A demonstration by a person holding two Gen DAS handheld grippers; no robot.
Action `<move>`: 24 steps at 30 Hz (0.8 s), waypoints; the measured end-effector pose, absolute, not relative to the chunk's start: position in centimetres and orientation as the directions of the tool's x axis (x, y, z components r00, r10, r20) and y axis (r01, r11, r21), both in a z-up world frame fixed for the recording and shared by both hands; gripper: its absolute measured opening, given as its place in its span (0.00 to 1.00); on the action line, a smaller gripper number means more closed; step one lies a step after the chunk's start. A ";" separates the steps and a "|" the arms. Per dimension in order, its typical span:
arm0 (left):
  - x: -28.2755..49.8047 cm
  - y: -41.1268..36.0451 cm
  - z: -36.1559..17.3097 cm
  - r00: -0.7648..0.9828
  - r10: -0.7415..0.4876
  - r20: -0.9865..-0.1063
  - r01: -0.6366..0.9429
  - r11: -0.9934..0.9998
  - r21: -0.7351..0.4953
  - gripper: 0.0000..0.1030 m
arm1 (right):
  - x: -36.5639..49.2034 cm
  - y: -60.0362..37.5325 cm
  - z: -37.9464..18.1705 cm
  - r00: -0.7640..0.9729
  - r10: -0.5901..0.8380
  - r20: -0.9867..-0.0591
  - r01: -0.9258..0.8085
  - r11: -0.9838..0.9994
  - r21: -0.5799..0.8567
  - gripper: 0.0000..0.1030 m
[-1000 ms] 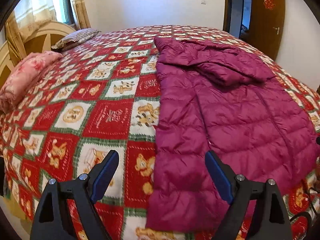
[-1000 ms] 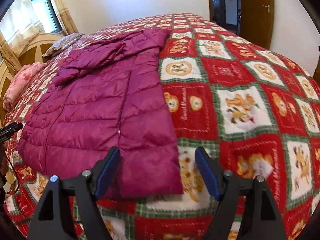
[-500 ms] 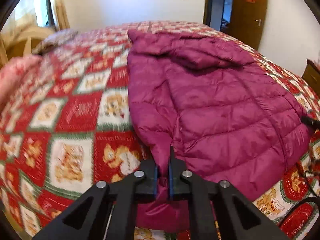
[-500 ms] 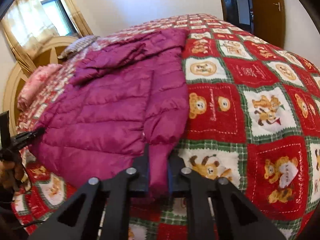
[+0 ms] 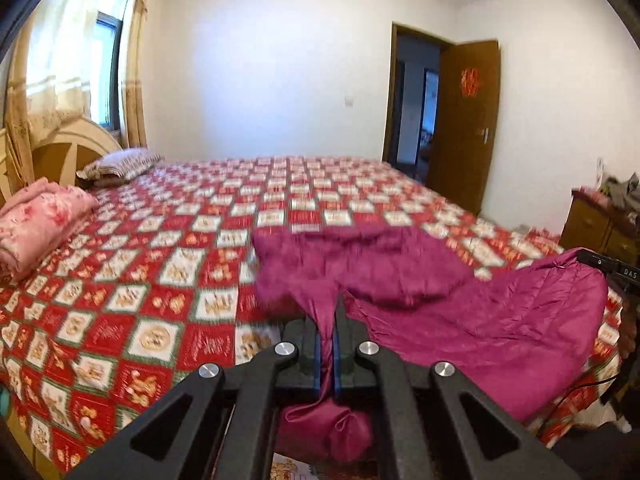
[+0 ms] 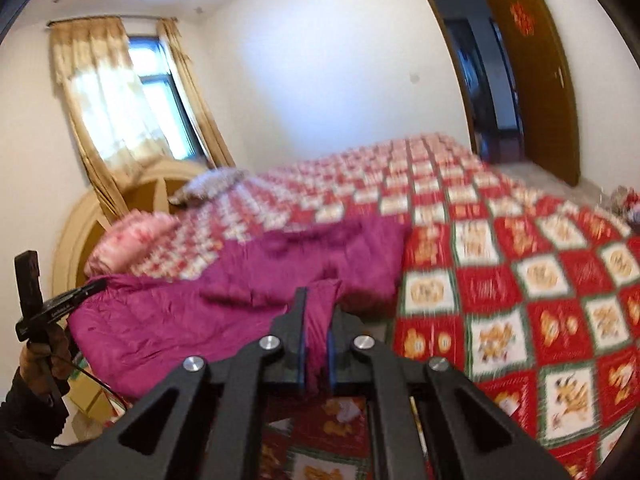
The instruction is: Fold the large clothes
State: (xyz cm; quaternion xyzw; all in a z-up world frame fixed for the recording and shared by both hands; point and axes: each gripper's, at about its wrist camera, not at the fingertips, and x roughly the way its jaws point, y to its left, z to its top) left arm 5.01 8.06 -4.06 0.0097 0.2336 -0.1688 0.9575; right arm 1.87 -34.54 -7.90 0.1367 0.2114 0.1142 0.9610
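Left tool [image 5: 327,344] & right tool [image 6: 315,344] each clamp a hem corner of the magenta quilted puffer jacket [image 5: 460,320], lifted off the red-checked teddy-print bedspread [image 5: 160,280]; its far end rests on the bed. Judgement: first fold begun, laying over + later folds left.

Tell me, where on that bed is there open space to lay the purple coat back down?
The bedspread lies bare between the pink folded blanket and the purple jacket, and beyond it toward the door. The near edge is crowded: both grippers hold the jacket's hem there.
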 end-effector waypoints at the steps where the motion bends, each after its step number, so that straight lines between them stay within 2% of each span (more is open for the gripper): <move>1: 4.8 8.3 -3.4 0.842 -0.318 -0.436 0.325 0.944 -0.061 0.03 | 1.6 -34.5 -7.0 0.895 0.273 -0.353 -0.167 0.938 0.303 0.09; 4: 6.5 8.1 -3.3 0.847 -0.294 -0.444 0.311 0.950 -0.036 0.03 | 3.0 -34.8 -5.8 0.912 0.253 -0.324 -0.163 0.946 0.281 0.09; 6: 9.6 7.7 -4.7 0.833 -0.278 -0.478 0.297 0.954 -0.036 0.03 | 5.6 -35.2 -6.2 0.911 0.250 -0.329 -0.158 0.947 0.280 0.09; 8: 14.8 7.2 -6.8 0.809 -0.258 -0.529 0.277 0.960 -0.044 0.03 | 9.7 -35.7 -7.2 0.906 0.248 -0.343 -0.145 0.943 0.299 0.09; 15: 27.1 6.1 -11.2 0.794 -0.187 -0.578 0.214 0.977 -0.022 0.03 | 23.3 -36.5 -10.5 0.898 0.132 -0.419 -0.006 0.957 0.289 0.09; 17: 29.7 5.7 -12.3 0.796 -0.153 -0.586 0.190 0.982 0.002 0.07 | 26.4 -36.8 -11.8 0.889 0.101 -0.446 0.034 0.958 0.284 0.09; 21: 33.9 5.8 -14.2 0.747 -0.141 -0.649 0.144 0.988 -0.049 0.11 | 29.8 -37.0 -14.3 0.869 0.046 -0.493 0.087 0.966 0.243 0.09; 22: 34.5 5.9 -14.5 0.744 -0.136 -0.654 0.126 0.990 -0.063 0.13 | 30.8 -37.1 -15.1 0.859 0.036 -0.510 0.102 0.965 0.241 0.09; 24: 35.4 6.3 -15.1 0.745 -0.097 -0.660 0.073 0.995 -0.063 0.24 | 31.9 -37.4 -16.1 0.847 0.024 -0.531 0.124 0.962 0.241 0.09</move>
